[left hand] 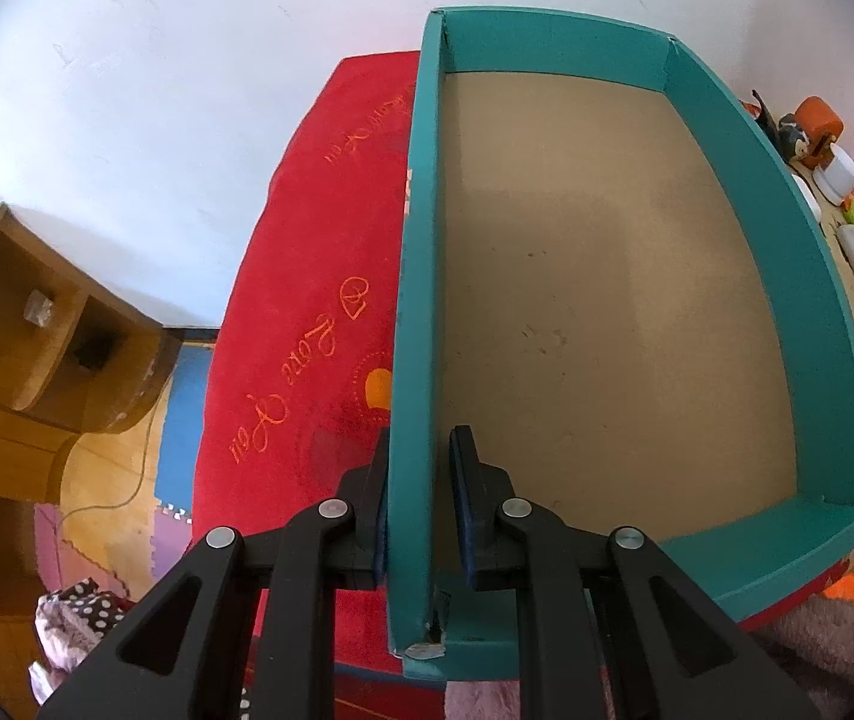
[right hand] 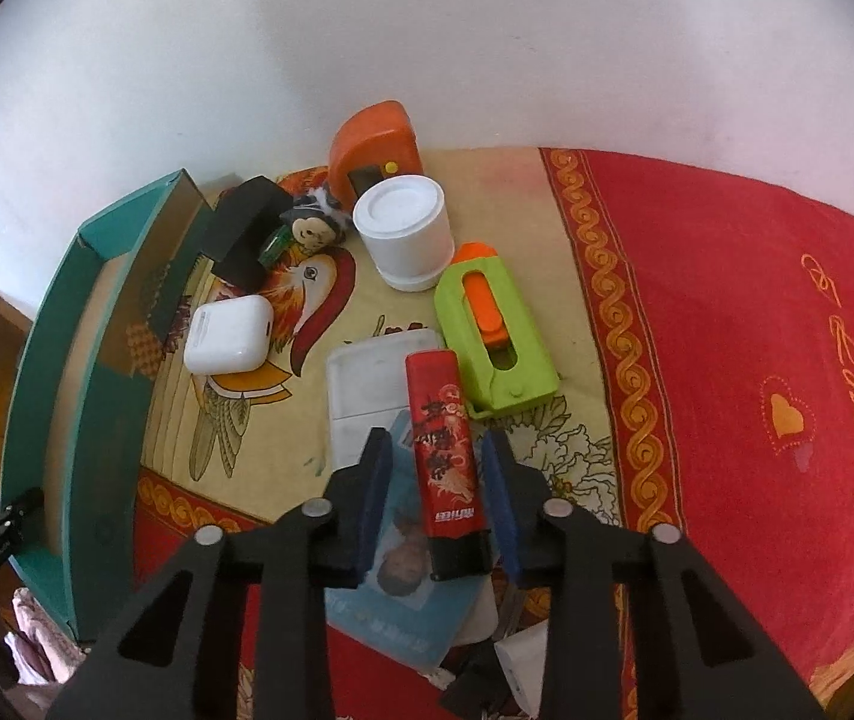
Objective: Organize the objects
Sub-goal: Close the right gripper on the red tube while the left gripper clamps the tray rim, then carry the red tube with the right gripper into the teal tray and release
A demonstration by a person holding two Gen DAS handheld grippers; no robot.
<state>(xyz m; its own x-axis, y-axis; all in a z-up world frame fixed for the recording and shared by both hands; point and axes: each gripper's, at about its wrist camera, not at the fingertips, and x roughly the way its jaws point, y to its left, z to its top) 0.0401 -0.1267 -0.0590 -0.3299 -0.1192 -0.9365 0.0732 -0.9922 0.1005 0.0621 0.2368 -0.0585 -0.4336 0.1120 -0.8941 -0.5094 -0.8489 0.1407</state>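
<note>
Teal box (left hand: 619,312), open top, tan cardboard floor, fills centre and right of the left wrist view; sits on red blanket (left hand: 307,300) with orange script. Left gripper (left hand: 421,492) pinched tight on the box's left wall near the lower corner, one pad outside, one inside. Wooden shelf unit (left hand: 37,324) at left edge.

Right wrist view: right gripper (right hand: 439,480) at lower centre, red lighter (right hand: 445,456) standing between its pads. Right pad touches or nearly touches the lighter, small gap on the left pad, so not a firm clamp; can't tell if it bears any load. Lighter's black base sits over a blue card (right hand: 391,588).

Clutter above on the yellow bird-print cloth (right hand: 247,414): green-orange toy (right hand: 496,336) just right of the lighter, white flat case (right hand: 367,396) behind it, white earbud case (right hand: 228,333) centre left, white cup (right hand: 403,228) upper centre, orange device (right hand: 376,150) behind the cup, black box (right hand: 244,234) and small plush head (right hand: 313,228) upper left. Teal box curves along the left edge.
</note>
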